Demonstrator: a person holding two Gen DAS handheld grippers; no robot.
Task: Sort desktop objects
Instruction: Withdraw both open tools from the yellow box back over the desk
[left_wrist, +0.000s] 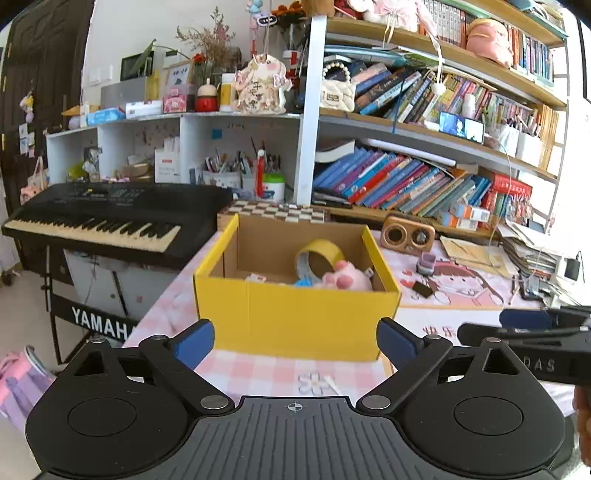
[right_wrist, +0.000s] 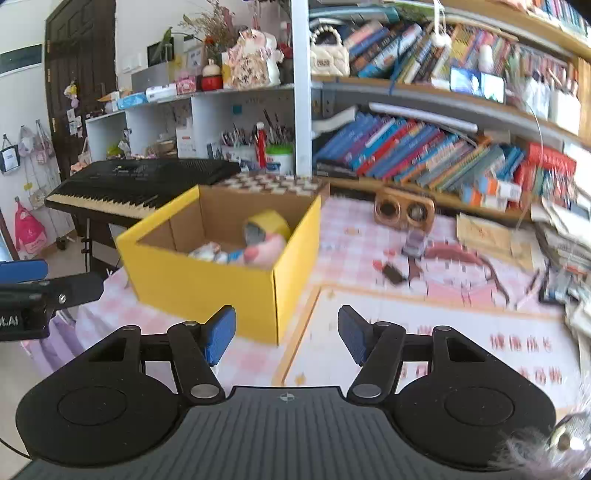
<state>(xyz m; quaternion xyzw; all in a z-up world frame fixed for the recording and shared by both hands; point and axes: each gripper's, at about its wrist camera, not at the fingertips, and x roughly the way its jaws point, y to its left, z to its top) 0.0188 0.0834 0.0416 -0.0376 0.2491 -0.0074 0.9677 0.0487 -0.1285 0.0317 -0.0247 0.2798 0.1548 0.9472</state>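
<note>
A yellow cardboard box (left_wrist: 314, 314) stands open on the pink checked tablecloth (left_wrist: 258, 369). Inside lie a yellow tape roll (left_wrist: 321, 254), a pink plush toy (left_wrist: 345, 278) and a small blue item (left_wrist: 304, 283). My left gripper (left_wrist: 295, 328) is open wide just in front of the box, with nothing between its fingers. My right gripper (right_wrist: 286, 314) is open too and empty, near the box's (right_wrist: 207, 291) right front corner. To the right on the cloth lie a small purple object (right_wrist: 415, 245) and a flat black item (right_wrist: 393, 274).
A black keyboard (left_wrist: 103, 218) on a stand is left of the table. A wooden speaker (left_wrist: 408, 234) and a chequered board (left_wrist: 277, 212) sit behind the box. Stacked papers (left_wrist: 532, 251) crowd the right edge. Full bookshelves (left_wrist: 406, 184) rise behind. A white mat (right_wrist: 443, 332) covers the near right.
</note>
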